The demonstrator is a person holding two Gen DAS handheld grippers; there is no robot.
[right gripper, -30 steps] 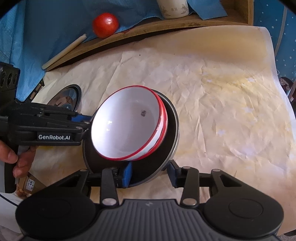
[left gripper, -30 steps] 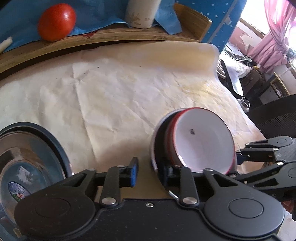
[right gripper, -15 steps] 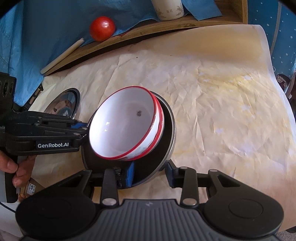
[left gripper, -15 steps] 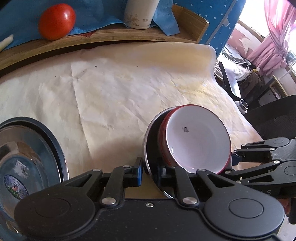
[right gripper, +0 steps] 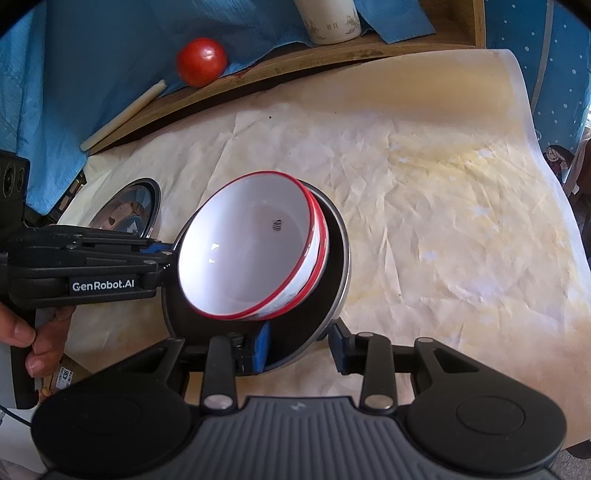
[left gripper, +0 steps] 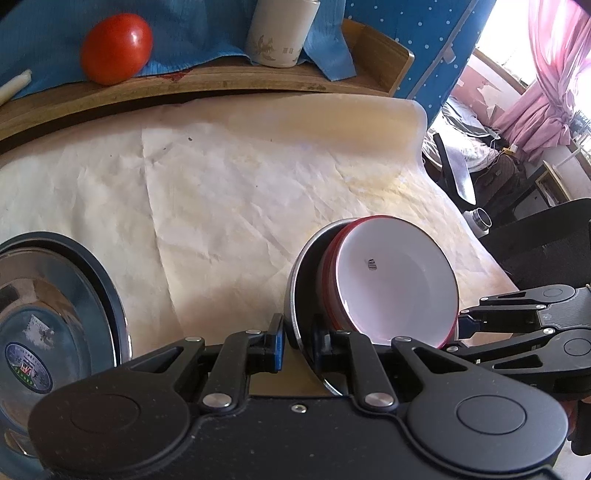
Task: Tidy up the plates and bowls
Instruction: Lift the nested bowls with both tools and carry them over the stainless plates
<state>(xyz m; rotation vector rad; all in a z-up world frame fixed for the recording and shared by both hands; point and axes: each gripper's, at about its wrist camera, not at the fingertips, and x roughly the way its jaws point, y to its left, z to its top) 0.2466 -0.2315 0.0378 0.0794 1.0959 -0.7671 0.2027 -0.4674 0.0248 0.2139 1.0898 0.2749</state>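
A dark plate (right gripper: 325,295) with a metal rim is held tilted above the paper, with white red-rimmed bowls (right gripper: 251,254) nested in it. My left gripper (left gripper: 298,339) is shut on the plate's rim (left gripper: 295,291) from the left. My right gripper (right gripper: 301,345) straddles the plate's near rim with its jaws wider than the rim; it shows in the left wrist view (left gripper: 461,332) at the right. The bowls (left gripper: 395,288) lean toward the right gripper. A second steel plate (left gripper: 55,317) lies flat at the left, also in the right wrist view (right gripper: 125,210).
Creased cream paper (right gripper: 424,192) covers the table. A wooden tray (left gripper: 207,88) at the back holds a tomato (left gripper: 116,48), a white cup (left gripper: 280,33) and blue cloth. A table edge and a chair (left gripper: 546,236) lie to the right.
The left gripper has closed on the plate's rim. The plate with the bowls has risen and tilted slightly; both grippers moved with it.
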